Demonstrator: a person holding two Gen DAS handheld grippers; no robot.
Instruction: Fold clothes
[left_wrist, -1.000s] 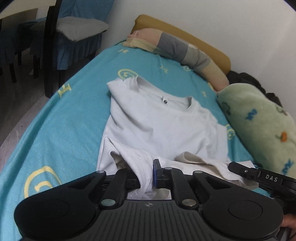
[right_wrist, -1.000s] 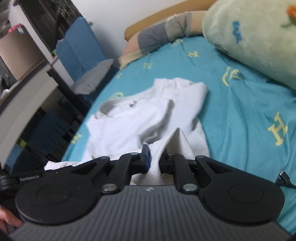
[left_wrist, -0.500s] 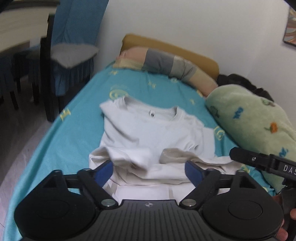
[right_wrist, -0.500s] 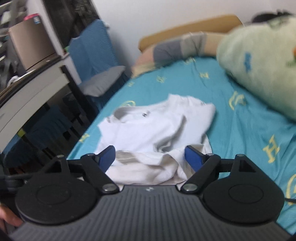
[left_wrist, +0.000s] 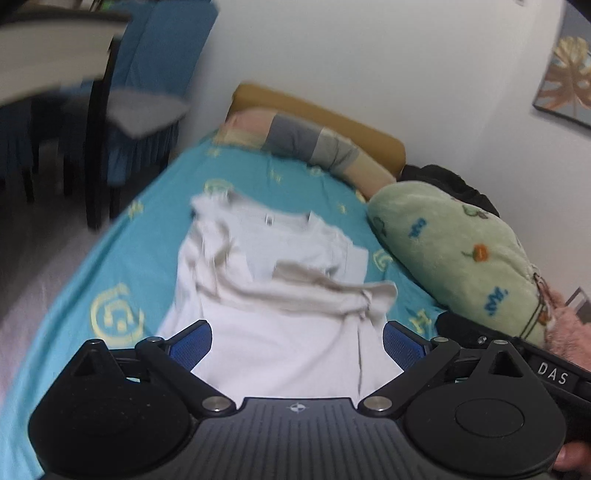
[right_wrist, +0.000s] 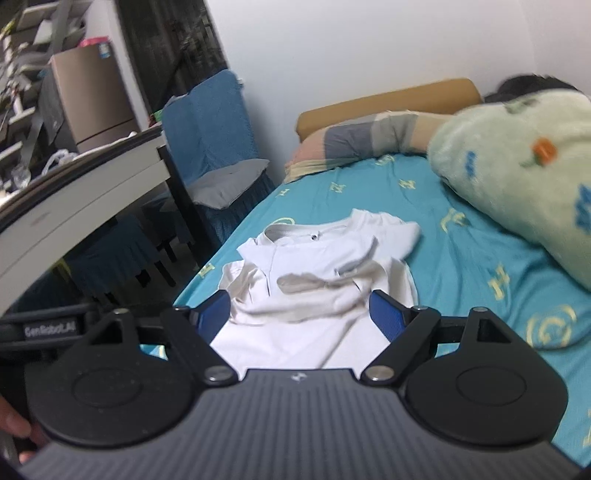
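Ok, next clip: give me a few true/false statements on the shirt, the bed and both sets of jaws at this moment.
1. The white T-shirt lies on a turquoise sheet. True.
2. The right gripper has its jaws clamped on the shirt. False: they stand apart, gripping nothing.
3. The left gripper holds a sleeve. False: its jaws are opening, and no fabric is pinched.
4. A green plush pillow lies beside the shirt. True.
5. The shirt hangs off the bed. False: it lies on the sheet.

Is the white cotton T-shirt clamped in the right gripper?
No: the right gripper has its blue pads spread wide, and the white cotton T-shirt lies loose on the teal bedsheet.
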